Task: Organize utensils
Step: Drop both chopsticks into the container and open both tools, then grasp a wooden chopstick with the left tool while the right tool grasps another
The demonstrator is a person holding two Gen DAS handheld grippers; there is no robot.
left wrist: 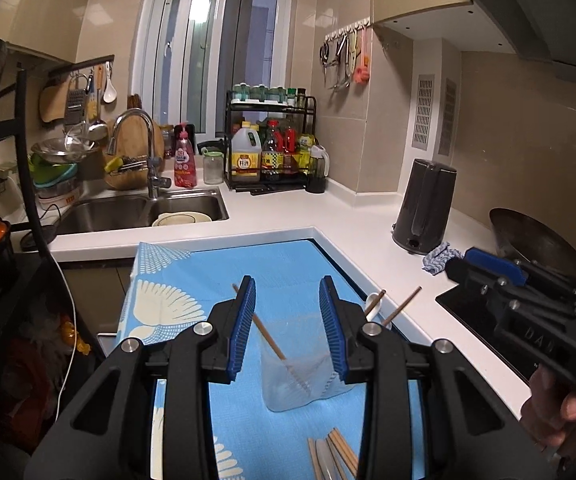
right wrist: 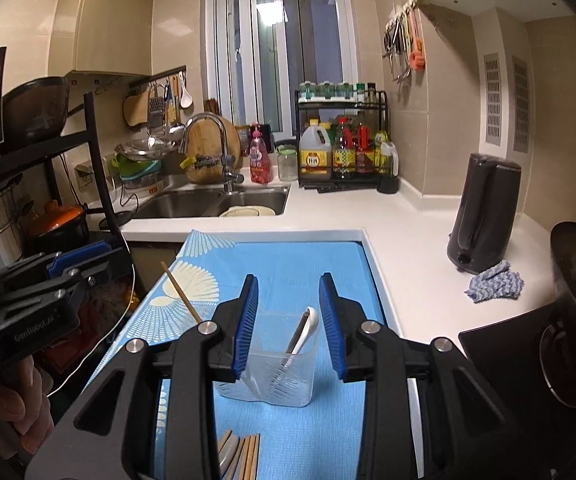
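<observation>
Where the white kitchen surface (right wrist: 400,240) meets the blue patterned cloth (right wrist: 308,264), a clear plastic cup (right wrist: 288,384) holds a white spoon (right wrist: 308,328) and brown chopsticks (left wrist: 263,332); both grippers' jaws stand partly open, empty.

The right gripper (right wrist: 288,328) fills the lower centre, its blue-padded jaws parted with nothing pressed between them. Beyond them a clear plastic holder (right wrist: 265,376) stands upright on the blue patterned cloth (right wrist: 296,260), holding a white spoon (right wrist: 306,330) that leans toward one o'clock and a wooden chopstick (right wrist: 179,296) leaning toward eleven. At six o'clock, more chopsticks (right wrist: 249,456) lie flat on the cloth. The left gripper (right wrist: 75,258) enters at nine o'clock, held by a hand (right wrist: 11,404).
</observation>
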